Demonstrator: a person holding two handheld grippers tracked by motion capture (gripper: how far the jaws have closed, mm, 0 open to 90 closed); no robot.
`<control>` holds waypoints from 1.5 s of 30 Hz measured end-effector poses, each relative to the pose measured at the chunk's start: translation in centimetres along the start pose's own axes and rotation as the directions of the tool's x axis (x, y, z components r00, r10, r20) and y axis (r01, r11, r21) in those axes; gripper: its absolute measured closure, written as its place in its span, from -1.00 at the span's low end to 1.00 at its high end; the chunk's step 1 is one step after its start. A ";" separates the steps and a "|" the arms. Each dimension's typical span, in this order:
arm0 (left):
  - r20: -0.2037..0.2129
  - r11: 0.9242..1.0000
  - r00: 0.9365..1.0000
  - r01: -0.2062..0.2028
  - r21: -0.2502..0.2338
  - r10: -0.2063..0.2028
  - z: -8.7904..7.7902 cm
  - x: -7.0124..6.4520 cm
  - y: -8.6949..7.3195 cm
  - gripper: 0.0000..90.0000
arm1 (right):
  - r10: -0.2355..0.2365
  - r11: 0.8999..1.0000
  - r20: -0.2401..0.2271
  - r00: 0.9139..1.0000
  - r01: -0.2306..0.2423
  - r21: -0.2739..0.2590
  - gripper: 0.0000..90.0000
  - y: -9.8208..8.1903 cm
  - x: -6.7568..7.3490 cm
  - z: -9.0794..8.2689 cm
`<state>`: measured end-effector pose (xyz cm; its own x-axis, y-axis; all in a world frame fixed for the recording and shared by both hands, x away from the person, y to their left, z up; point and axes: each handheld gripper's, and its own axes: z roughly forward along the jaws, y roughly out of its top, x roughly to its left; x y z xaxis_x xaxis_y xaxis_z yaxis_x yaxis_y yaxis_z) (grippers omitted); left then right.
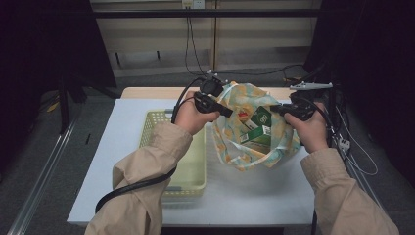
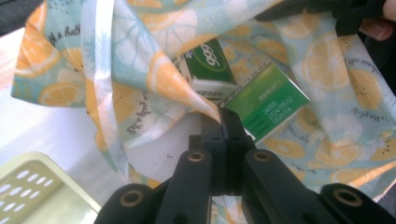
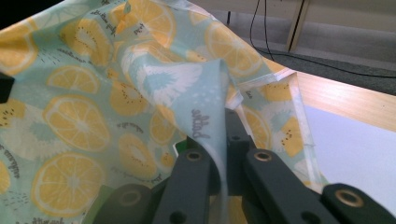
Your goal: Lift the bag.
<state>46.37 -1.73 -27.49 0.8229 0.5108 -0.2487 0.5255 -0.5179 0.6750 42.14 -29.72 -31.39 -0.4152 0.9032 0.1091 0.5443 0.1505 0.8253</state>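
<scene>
Nearest the person, a pale green perforated plastic basket (image 1: 188, 169) sits on the white table (image 1: 254, 196), just left of the fruit-print cloth bag (image 1: 235, 149) that serves as the landmark here. The bag stands at the middle of the table, its mouth pulled wide between two hands.

On the bag's left rim, the left hand-held gripper (image 2: 219, 122) has its jaws pressed together on a fold of the fabric — the cloth bunches to a point right at the tips. On the bag's right rim, the right hand-held gripper (image 3: 222, 123) is likewise clamped on the cloth, with a flap of fabric draped over and between its jaws.

Inside the bag lie green cartons (image 1: 258, 128), one dark green with a white label, another lighter green with printed dates.

The bag looks thin, soft and limp: it will sag and collapse wherever it is not held, so the hemmed rim is the sensible place to grip, at opposite sides to keep the mouth open. The cartons look light and stiff with smooth, possibly slippery faces — best taken across their narrow sides.

Beyond the bag, the table's bare wooden edge (image 1: 161, 92) shows, and past that cables trail over a grey floor.
</scene>
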 end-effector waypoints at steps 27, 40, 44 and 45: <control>-0.030 0.992 0.999 -0.030 -0.124 0.027 -5.9 -0.6 6.4 1.00 | -0.011 0.996 0.053 0.999 0.015 -0.086 1.00 5.4 -1.0 -3.7; -0.034 0.993 0.999 -0.003 -0.117 -0.001 -5.8 0.5 5.6 1.00 | -0.037 0.996 0.011 0.999 0.037 -0.077 1.00 5.7 0.3 -3.0; -0.032 0.994 0.999 0.009 -0.113 -0.012 -6.0 1.0 4.8 1.00 | -0.044 0.997 -0.010 0.999 0.043 -0.066 1.00 5.3 0.8 -2.5; -0.032 0.994 0.999 0.010 -0.110 -0.014 -6.1 1.1 4.6 1.00 | -0.045 0.997 -0.015 0.999 0.044 -0.063 1.00 5.3 0.9 -2.3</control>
<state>48.39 0.64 -20.47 0.8085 0.5391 -0.2358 0.5068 -0.4344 0.7446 42.91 -29.02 -25.66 -0.4499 0.8894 0.0803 0.4790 0.1644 0.8623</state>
